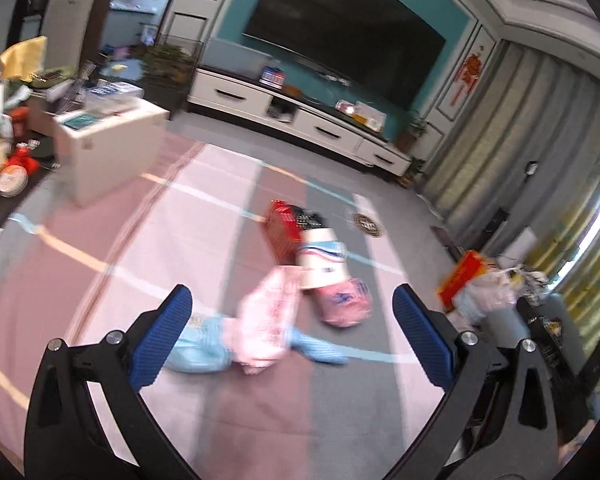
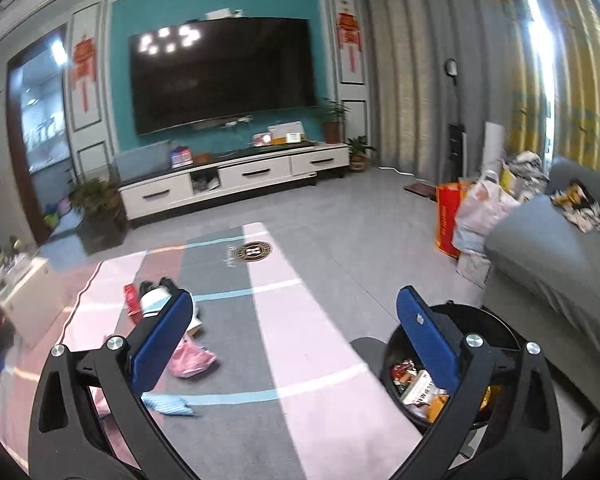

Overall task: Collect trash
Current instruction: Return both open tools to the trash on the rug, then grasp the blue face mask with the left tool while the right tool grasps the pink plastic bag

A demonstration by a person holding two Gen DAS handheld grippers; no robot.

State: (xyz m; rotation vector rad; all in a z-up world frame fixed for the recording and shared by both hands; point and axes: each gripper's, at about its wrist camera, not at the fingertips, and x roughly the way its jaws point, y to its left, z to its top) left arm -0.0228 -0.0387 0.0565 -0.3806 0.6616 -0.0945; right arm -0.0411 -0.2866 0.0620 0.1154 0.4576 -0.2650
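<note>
Trash lies on the striped rug (image 1: pixel 204 408): a pink plastic wrapper (image 1: pixel 266 318), light blue wrappers (image 1: pixel 198 346), a pink bag (image 1: pixel 344 300), a white paper cup (image 1: pixel 320 258) and a red box (image 1: pixel 282 230). My left gripper (image 1: pixel 292 322) is open and empty above the pink wrapper. My right gripper (image 2: pixel 294 322) is open and empty over the rug. A black trash bin (image 2: pixel 496 332) holding wrappers stands under its right finger (image 2: pixel 428 344). The same trash shows at the left in the right wrist view: the pink wrapper (image 2: pixel 192 358), a blue wrapper (image 2: pixel 168 404), the red box (image 2: pixel 132 300).
A TV cabinet (image 2: pixel 236 176) stands along the far wall under a large TV (image 2: pixel 220 76). A white low table (image 1: pixel 108 148) is at the left with clutter beside it. A grey sofa (image 2: pixel 548 256) and bags (image 2: pixel 476 212) are at the right.
</note>
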